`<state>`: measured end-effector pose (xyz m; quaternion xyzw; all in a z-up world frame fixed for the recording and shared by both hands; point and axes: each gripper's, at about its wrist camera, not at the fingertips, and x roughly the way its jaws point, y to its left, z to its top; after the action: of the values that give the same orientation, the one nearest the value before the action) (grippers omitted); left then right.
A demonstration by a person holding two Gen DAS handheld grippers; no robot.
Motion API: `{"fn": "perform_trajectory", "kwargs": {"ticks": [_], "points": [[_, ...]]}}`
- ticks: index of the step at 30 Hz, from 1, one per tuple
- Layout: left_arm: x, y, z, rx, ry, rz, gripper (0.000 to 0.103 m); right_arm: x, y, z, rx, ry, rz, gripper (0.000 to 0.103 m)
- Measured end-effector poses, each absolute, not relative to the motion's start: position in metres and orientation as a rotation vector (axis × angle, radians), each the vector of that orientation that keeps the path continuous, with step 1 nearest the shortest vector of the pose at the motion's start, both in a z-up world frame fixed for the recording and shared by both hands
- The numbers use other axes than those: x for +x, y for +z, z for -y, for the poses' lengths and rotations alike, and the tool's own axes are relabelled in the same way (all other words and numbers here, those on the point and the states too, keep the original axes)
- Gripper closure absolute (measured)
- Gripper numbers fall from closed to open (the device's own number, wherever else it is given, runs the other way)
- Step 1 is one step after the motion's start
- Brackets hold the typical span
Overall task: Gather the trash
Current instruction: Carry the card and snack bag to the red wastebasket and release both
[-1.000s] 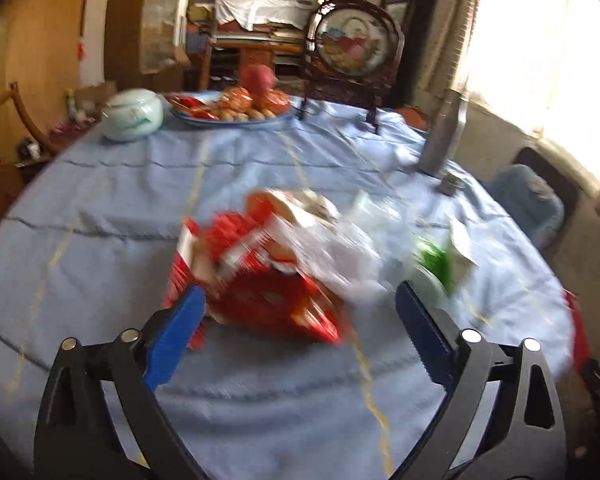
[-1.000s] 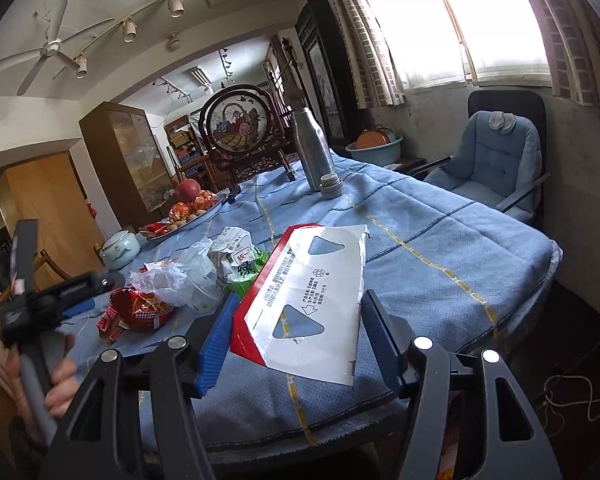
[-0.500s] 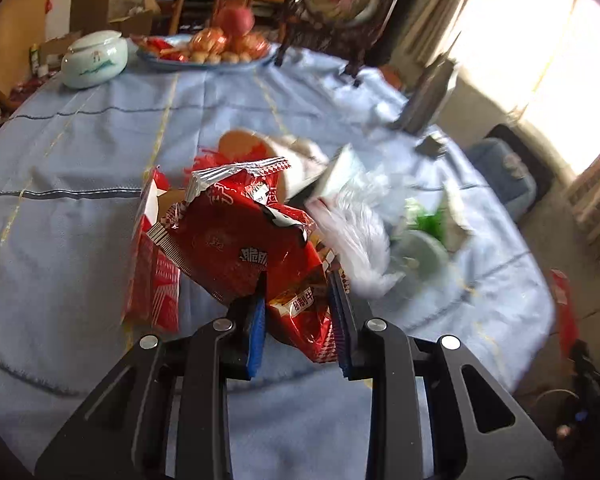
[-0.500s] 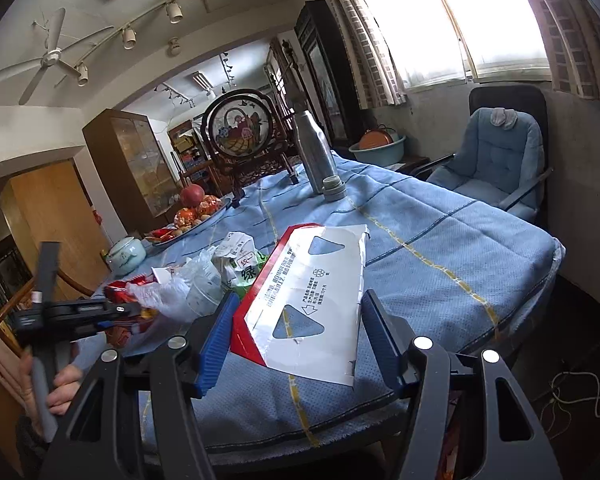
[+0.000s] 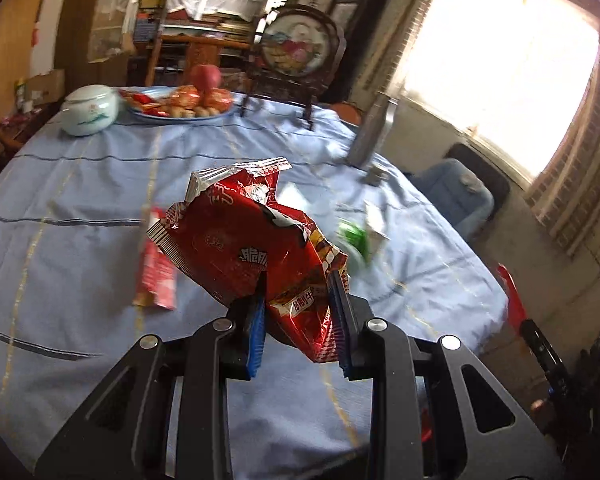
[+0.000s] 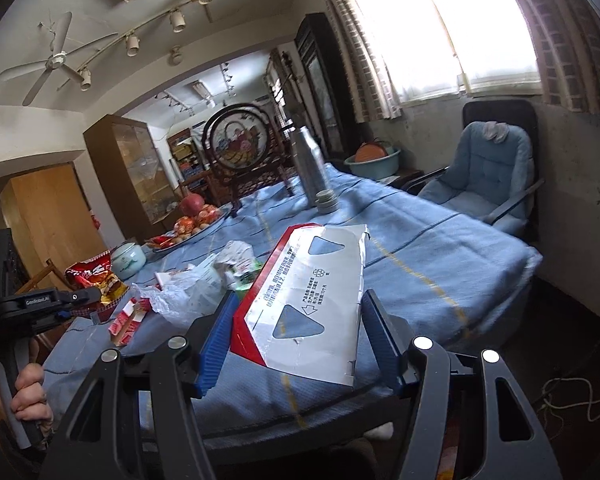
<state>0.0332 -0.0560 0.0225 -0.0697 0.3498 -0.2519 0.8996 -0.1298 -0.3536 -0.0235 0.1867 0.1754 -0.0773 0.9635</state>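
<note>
The red snack bag point(image 5: 256, 248) is pinched between the blue pads of the left gripper point(image 5: 298, 314), whose jaws have just been closing and now clamp its lower crumpled end. The bag stands up and leans away from the jaws, its torn silver mouth at the far top, and it hangs clear of the blue tablecloth point(image 5: 80, 200). Just left of the jaws, down on the cloth, lies a flat red-and-white wrapper point(image 5: 156, 276); to their right and farther out sits a blurred green-and-white carton point(image 5: 360, 236). Beyond the bag the cloth runs bare up to a pale lidded jar point(image 5: 90, 110) and a fruit plate point(image 5: 180, 114) at the far edge. The table's right edge drops off close beside the right jaw.

The right gripper point(image 6: 296, 334) holds its jaws at a middling spread, each pad against a side edge of a flat white carton with a red border point(image 6: 308, 300), which juts forward over the near table edge. Left of these jaws lies a crumpled clear plastic bag point(image 6: 188, 296). Ahead and to the right the cloth is open as far as a steel bottle point(image 6: 310, 170). A hand point(image 6: 28, 394) grips the left tool's handle at the far left.
</note>
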Motion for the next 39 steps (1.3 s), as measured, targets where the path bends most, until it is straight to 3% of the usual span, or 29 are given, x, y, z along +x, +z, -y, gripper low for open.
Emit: {"fn": "perform_trajectory", "kwargs": {"ticks": [10,22,30,39], "points": [[-0.010,0.013,0.147,-0.014,-0.743,-0.746,0.073,-0.204,-0.056,0.418,0.393,-0.427,-0.412,0.041],[-0.053,-0.016,0.266,0.181,-0.951,-0.825,0.073,-0.195,-0.234,0.494,0.601,-0.546,-0.849,0.039],[-0.088,-0.048,0.339,0.318,-1.082,-0.880,0.073,-0.236,-0.207,0.518,0.664,-0.643,-0.661,0.031],[-0.120,-0.113,0.412,0.459,-1.184,-1.002,0.072,-0.287,-0.187,0.543,0.715,-0.766,-0.495,0.029]]}}
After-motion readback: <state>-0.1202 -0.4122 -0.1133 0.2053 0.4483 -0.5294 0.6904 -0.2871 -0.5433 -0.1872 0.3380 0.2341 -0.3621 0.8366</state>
